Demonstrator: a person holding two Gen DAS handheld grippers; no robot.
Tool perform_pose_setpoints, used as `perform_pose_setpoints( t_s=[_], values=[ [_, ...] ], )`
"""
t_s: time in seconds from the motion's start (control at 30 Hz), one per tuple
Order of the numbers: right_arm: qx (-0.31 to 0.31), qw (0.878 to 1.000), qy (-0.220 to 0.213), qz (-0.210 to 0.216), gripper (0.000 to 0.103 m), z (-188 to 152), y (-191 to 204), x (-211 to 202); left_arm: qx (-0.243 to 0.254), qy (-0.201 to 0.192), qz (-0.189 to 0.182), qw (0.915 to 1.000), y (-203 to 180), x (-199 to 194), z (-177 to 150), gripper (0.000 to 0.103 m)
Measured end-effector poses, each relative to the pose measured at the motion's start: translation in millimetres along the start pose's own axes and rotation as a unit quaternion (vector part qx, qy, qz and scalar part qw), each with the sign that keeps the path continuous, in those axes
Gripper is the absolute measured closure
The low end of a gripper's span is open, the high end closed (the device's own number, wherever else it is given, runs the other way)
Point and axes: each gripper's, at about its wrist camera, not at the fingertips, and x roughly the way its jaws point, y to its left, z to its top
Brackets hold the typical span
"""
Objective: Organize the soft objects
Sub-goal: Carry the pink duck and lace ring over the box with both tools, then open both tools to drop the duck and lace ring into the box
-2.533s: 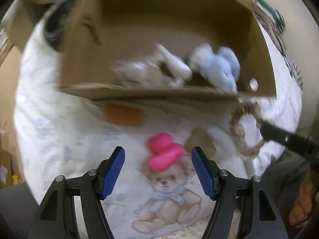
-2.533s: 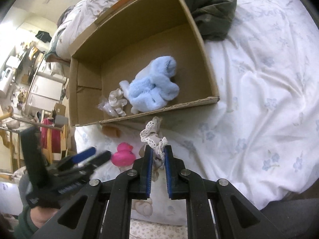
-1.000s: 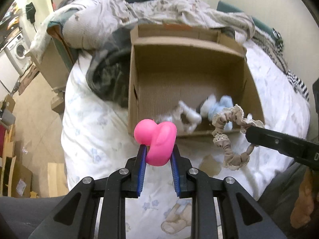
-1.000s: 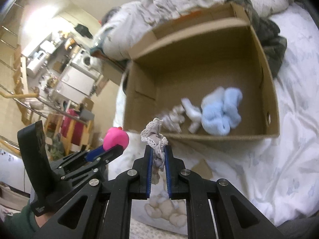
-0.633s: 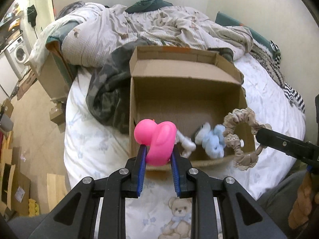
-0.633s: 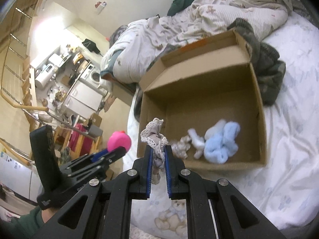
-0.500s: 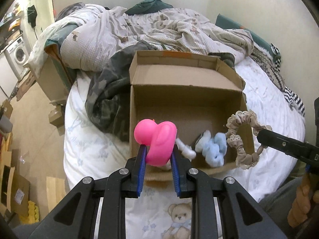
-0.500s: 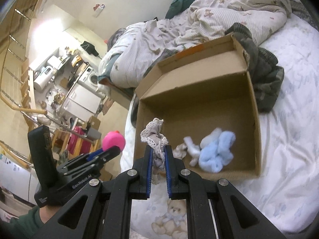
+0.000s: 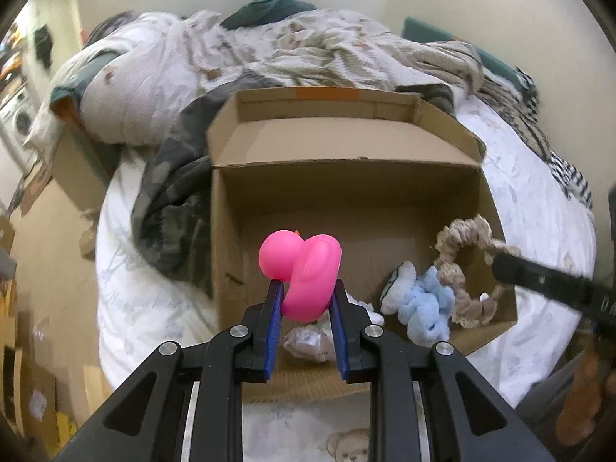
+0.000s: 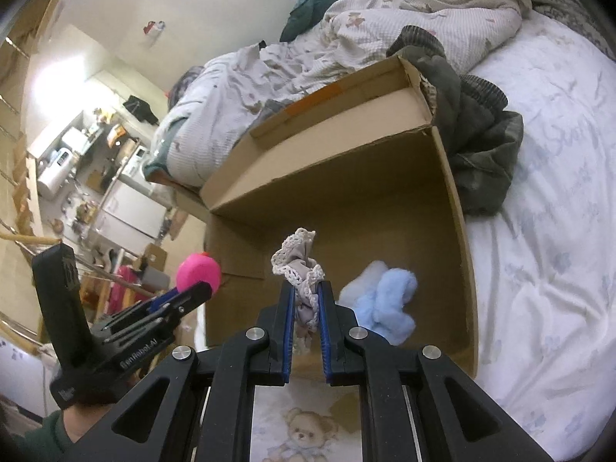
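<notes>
Pink rubber duck (image 9: pixel 302 275) sits pinched between the blue pads of the left tool (image 9: pixel 304 310), held in the air over the near-left part of the cardboard box (image 9: pixel 346 188). The right tool (image 10: pixel 306 308) is pressed together on a lace-trimmed beige scrunchie (image 10: pixel 298 265), whose loop hangs over the box's near-right part. Both loads lie straight ahead of their tools and above the open box, so the coming drop seems to turn on each being past the near wall; the duck looks barely past it. Inside the box, close to that near wall, lie a fluffy light-blue soft thing (image 10: pixel 389 300) and a crumpled whitish bundle (image 9: pixel 308 340). The box rests on a bed (image 10: pixel 546 231).
</notes>
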Motion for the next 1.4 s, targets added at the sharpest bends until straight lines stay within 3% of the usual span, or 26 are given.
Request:
perform_pose_setpoints(
  t_s=[0.23, 0.43, 0.63, 1.13, 1.23, 1.27, 1.3, 1.33, 1.37, 1.4],
  values=[
    [0.009, 1.0, 0.002, -0.013, 0.089, 9.1, -8.5, 12.8, -0.018, 0.03, 0.003, 0.9994, 2.2, 25.2, 0.6, 0.082],
    [0.002, 0.999, -0.003, -0.048, 0.089, 10.7, -10.6, 13.0, -0.06, 0.049, -0.026, 0.9967, 12.2, 33.1, 2.1, 0.082],
    [0.001, 0.997, 0.007, -0.076, 0.089, 10.4, -15.7, 17.6, -0.052, 0.061, -0.014, 0.9967, 6.8, 39.1, -0.4, 0.082],
    [-0.015, 0.997, 0.023, -0.066, 0.089, 4.2, -6.7, 23.4, -0.062, 0.079, -0.014, 0.9948, 6.9, 47.1, -3.4, 0.08],
    [-0.011, 0.998, 0.026, -0.059, 0.089, 3.4, -7.3, 23.5, -0.067, 0.081, -0.014, 0.9944, 8.3, 46.7, -3.7, 0.071],
    [-0.009, 0.998, 0.027, -0.058, 0.089, 3.2, -7.6, 23.8, -0.069, 0.079, -0.013, 0.9944, 8.8, 46.0, -3.6, 0.06],
    [-0.006, 0.998, 0.028, -0.057, 0.087, 3.6, -8.4, 24.2, -0.071, 0.074, -0.011, 0.9946, 9.8, 44.2, -3.4, 0.05],
    [-0.003, 0.998, 0.029, -0.055, 0.084, 3.6, -9.1, 24.2, -0.073, 0.071, -0.009, 0.9948, 10.7, 43.0, -2.8, 0.046],
    [0.003, 0.998, 0.029, -0.052, 0.071, 3.7, -10.1, 24.0, -0.075, 0.067, -0.006, 0.9949, 11.6, 41.5, -2.2, 0.042],
    [0.008, 0.998, 0.029, -0.049, 0.04, 4.4, -10.9, 24.1, -0.077, 0.066, -0.004, 0.9948, 12.5, 41.1, -1.4, 0.04]
  ],
)
